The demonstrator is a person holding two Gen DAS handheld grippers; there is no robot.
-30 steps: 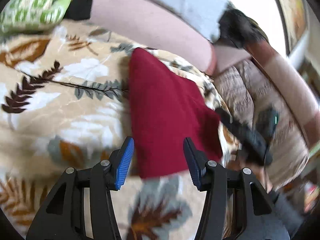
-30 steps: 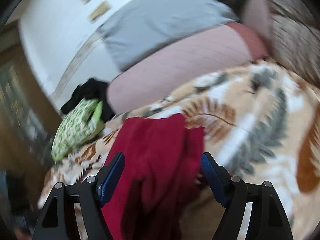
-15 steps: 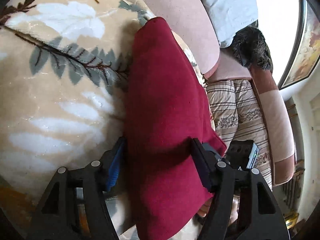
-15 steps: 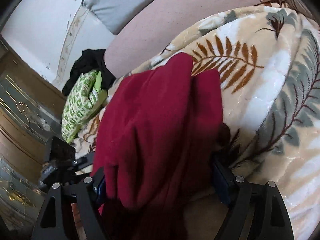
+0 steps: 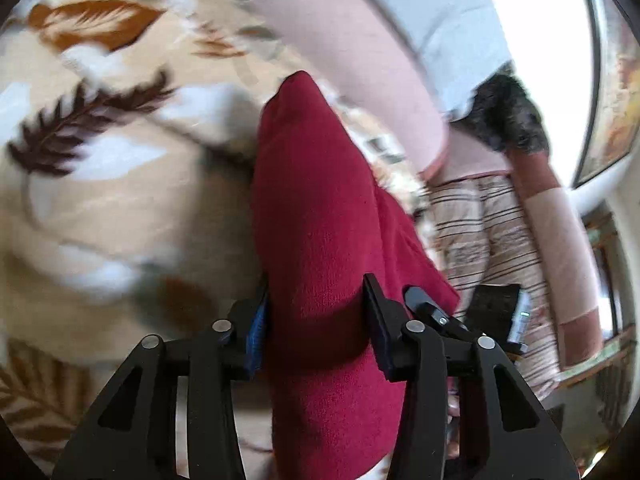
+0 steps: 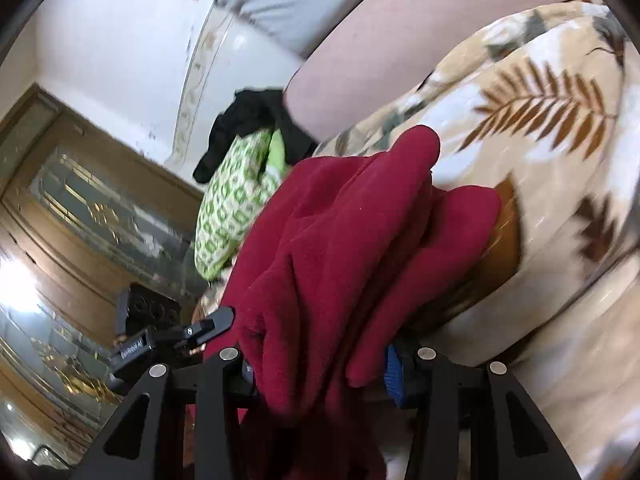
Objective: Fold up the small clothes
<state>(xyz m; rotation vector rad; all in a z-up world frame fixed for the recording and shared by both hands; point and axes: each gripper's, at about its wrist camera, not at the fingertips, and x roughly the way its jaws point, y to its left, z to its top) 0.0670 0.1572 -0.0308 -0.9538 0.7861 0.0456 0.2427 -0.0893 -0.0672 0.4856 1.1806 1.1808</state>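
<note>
The red garment [image 5: 320, 216] is lying along the leaf-print blanket [image 5: 120, 184] on the sofa, its near end bunching into both grippers. The left gripper [image 5: 316, 332] is clamping on a thick fold of it; the right gripper [image 6: 320, 364] is pinching the crumpled layers at the other near corner. The cloth is looking soft, light and fleecy, so it is likely to sag and slump unless held by edges or corners, kept taut between the two grips. A second ago both grippers were hanging apart above the garment; half a second ago they were straddling it, and now they are closing on it. A green patterned cloth [image 6: 236, 196] is sitting far left.
</note>
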